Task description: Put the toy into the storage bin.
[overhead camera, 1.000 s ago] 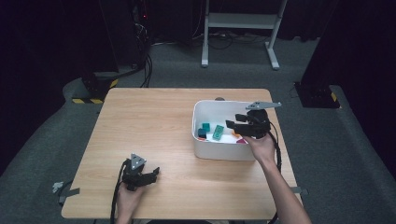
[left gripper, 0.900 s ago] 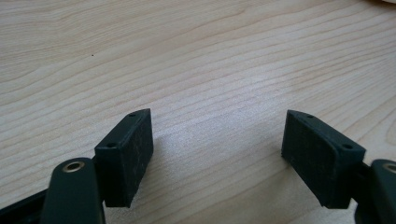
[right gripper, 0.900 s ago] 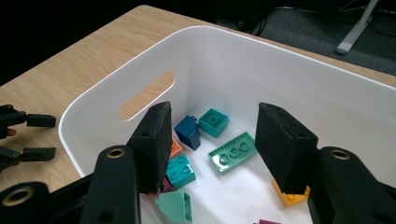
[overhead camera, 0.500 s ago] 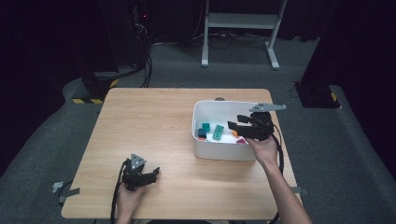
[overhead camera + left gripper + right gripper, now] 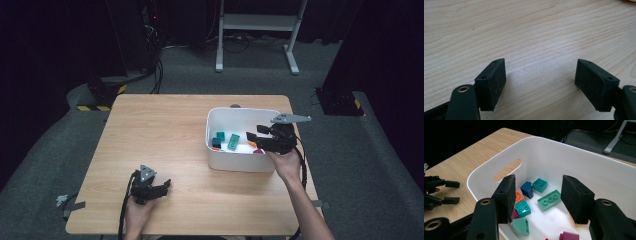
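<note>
Right gripper: we held the right gripper (image 5: pixel 254 139) over the white bin (image 5: pixel 235 162), its jaws spread with nothing between the pads.
Bricks under the fingers: in the right gripper view the bricks lay on the bin floor below and beyond our fingers (image 5: pixel 506 197), none of them touched.
Flat green brick: the long flat green plate (image 5: pixel 549 199) sat in the gap between the two pads, farther in, lying flat with its studs up.
Blue and teal pair: a dark blue brick (image 5: pixel 527 189) leaned tilted against a small teal square brick (image 5: pixel 539 185), near the wall with the handle slot.
Near the left pad: an orange brick (image 5: pixel 518 196), a teal four-stud brick (image 5: pixel 523 208) and a mint sloped piece (image 5: pixel 521 225) clustered just beside that pad.
Magenta brick: one magenta brick (image 5: pixel 569 236) lay at the near edge, partly cut off.
Bin: it stood on the right part of the wooden table (image 5: pixel 160 130).
Left gripper: our left gripper (image 5: pixel 159 186) rested low at the table's near left, jaws apart over bare wood, well apart from the bin.
</note>
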Available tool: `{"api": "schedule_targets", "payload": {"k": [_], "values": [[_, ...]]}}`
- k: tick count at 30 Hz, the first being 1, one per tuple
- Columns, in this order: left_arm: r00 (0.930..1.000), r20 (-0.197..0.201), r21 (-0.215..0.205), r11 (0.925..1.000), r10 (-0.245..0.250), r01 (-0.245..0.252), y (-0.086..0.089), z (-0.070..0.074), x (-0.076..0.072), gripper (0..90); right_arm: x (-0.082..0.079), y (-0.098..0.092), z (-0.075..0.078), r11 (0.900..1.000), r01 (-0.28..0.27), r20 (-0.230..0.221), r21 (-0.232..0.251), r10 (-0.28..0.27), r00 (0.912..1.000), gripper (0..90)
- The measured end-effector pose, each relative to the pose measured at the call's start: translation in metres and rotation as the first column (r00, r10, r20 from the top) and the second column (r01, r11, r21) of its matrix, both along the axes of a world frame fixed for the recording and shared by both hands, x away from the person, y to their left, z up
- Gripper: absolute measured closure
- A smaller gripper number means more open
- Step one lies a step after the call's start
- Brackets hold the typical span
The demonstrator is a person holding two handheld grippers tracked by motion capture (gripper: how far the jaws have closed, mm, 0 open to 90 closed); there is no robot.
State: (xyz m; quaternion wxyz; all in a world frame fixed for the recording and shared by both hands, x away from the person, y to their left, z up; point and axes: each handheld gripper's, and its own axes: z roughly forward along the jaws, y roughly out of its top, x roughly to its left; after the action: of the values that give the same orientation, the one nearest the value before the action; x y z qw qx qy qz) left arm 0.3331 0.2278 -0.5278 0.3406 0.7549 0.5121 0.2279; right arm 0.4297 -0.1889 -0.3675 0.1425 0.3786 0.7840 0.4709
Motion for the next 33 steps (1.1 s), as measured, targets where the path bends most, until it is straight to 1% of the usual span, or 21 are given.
{"api": "schedule_targets", "payload": {"k": [11,17,20,25,33], "values": [[1.0,0.0,0.001,1.0,0.0,0.0,0.0,0.0,0.0,25.1,-0.008,-0.003,0.0,1.0,-0.001,0.009,0.005,0.001,1.0,45.9],[1.0,0.0,0.001,1.0,0.0,0.0,0.0,0.0,0.0,25.1,-0.014,-0.005,0.002,1.0,-0.01,0.023,0.007,0.01,0.9997,45.9],[1.0,0.0,0.001,1.0,0.0,0.0,0.0,0.0,0.0,25.1,-0.019,-0.006,0.002,1.0,-0.01,0.028,0.015,0.01,0.9996,45.9],[1.0,0.0,0.0,1.0,0.0,0.0,0.0,0.0,0.0,25.1,-0.023,-0.006,0.002,1.0,-0.018,0.028,0.013,0.017,0.9994,45.9],[1.0,0.0,0.001,1.0,0.0,0.0,0.0,0.0,0.0,25.1,-0.034,-0.007,0.001,0.999,-0.032,0.045,0.021,0.031,0.9985,45.9]]}}
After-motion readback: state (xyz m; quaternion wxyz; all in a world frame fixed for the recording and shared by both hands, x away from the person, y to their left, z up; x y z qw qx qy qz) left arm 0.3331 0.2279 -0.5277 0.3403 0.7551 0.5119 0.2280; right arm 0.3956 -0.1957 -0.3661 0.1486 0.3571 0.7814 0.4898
